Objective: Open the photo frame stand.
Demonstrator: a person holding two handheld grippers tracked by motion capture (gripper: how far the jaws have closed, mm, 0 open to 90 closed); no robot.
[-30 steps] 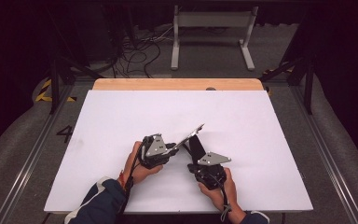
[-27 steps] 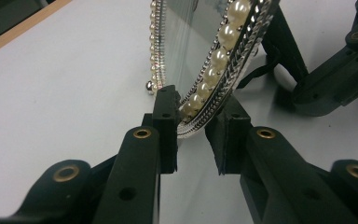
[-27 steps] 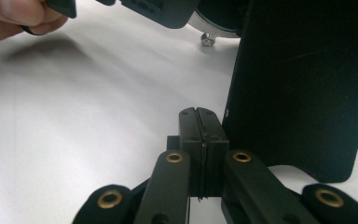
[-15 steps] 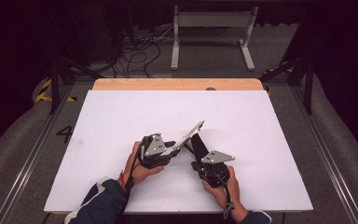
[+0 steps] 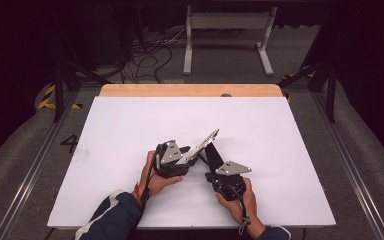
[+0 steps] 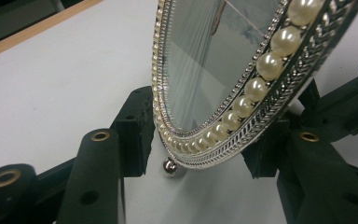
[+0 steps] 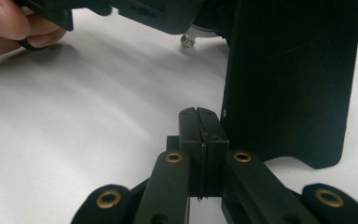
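The job in hand looks like standing a small oval mirror [image 5: 203,145] on its prop and letting it go without a wobble. The mirror, rimmed with pearl beads and silver, leans tilted near the middle of the white table [image 5: 130,130], slightly toward six o'clock, with its black back stand [image 5: 212,154] running down behind it toward five o'clock. The left gripper [image 6: 193,154] reaches in from the mirror's eight o'clock side; its jaws have just been opening and now stand apart on either side of the lower rim, one pad [image 6: 135,126] visibly clear of the beads, the other hidden behind the frame (so I cannot tell whether that side touches). A little ball foot [image 6: 169,166] under the rim sits at the table surface. The right gripper [image 7: 199,116] has its jaws pressed together on nothing and rests just beside the stand, which rises as a dark slab [image 7: 289,79] at its two o'clock. To do this well, I judge the left jaws should spread fully before drawing straight back toward eight o'clock, low and slow, so no pad snags the beaded edge and tips the glass; the right gripper would best hold steady by the stand until the mirror settles. Round about, a wooden strip [image 5: 190,90] borders the table at twelve o'clock, with cables [image 5: 150,50] and a metal frame [image 5: 227,37] on the floor beyond, none of them in the way.
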